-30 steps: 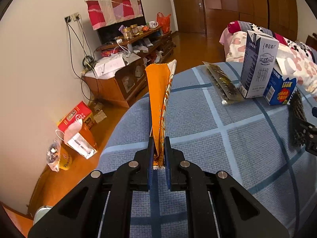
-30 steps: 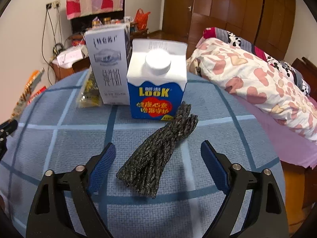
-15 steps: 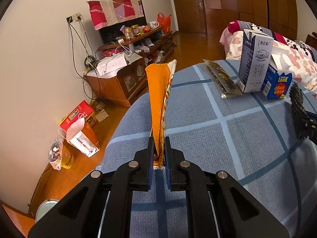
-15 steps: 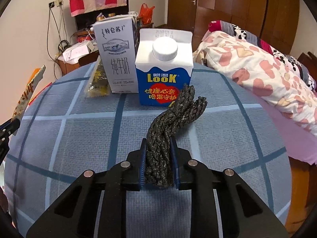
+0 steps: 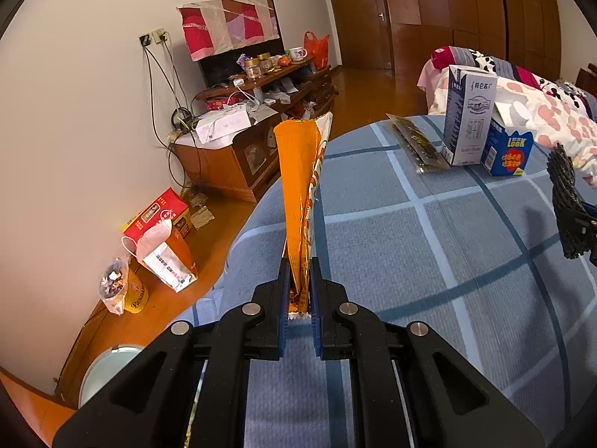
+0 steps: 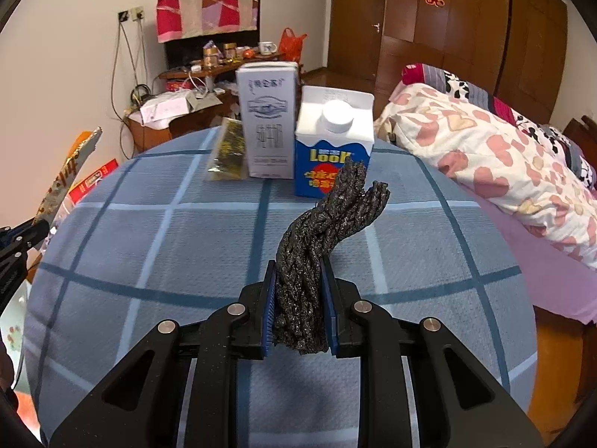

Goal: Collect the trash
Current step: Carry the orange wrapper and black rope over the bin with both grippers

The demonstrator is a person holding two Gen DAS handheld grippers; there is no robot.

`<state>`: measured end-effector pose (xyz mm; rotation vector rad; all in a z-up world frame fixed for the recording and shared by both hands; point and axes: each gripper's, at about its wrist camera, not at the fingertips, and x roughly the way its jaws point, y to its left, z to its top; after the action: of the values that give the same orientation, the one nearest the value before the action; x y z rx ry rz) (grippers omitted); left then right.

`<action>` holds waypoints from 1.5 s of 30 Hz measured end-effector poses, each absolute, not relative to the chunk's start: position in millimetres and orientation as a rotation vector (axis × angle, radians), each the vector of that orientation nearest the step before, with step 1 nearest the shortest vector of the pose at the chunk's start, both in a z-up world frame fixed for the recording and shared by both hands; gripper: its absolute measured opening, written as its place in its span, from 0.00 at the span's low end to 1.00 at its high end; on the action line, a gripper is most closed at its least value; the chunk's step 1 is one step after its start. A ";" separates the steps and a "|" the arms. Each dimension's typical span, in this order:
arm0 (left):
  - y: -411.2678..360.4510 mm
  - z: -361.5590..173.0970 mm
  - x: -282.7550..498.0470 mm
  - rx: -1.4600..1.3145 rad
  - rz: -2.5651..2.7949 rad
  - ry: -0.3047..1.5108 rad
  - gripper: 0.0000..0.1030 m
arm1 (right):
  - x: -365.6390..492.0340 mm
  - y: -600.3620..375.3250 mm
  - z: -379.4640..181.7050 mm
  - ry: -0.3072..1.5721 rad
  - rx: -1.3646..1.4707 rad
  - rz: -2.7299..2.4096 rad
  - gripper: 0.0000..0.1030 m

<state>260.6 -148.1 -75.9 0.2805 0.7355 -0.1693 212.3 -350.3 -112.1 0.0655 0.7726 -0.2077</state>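
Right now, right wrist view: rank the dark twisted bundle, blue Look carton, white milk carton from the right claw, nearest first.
1. Dark twisted bundle: clamped in the right claw.
2. Blue Look carton: just behind the bundle's tip, centre.
3. White milk carton: slightly farther back, left of the blue one.

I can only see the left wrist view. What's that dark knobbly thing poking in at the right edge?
Observer: A dark twisted bundle, clamped between the right gripper's jaws.
Operator: Is all of it pinched?
Observer: No, only its near end. The far end splays into separate strands in front of the blue carton.
Operator: And my orange wrapper, seen from over there?
Observer: The orange wrapper shows red lettering along its side and a silvery top edge.
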 end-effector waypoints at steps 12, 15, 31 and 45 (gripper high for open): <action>-121.0 -75.8 223.5 0.265 -0.168 0.726 0.09 | 179.3 -307.0 -97.0 0.710 0.021 -0.135 0.22; -110.5 -76.8 214.7 0.266 -0.158 0.723 0.09 | 174.2 -293.0 -97.3 0.703 0.004 -0.109 0.22; -78.7 -78.7 169.5 0.286 -0.157 0.710 0.09 | 143.2 -240.2 -101.7 0.686 -0.041 -0.006 0.22; -53.4 -77.9 144.7 0.302 -0.133 0.695 0.09 | 129.9 -199.6 -98.7 0.677 -0.090 0.077 0.22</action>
<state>144.7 -53.4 -77.9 0.3024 0.6951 -0.1332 129.9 -199.7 -98.7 -0.0897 0.6770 0.0767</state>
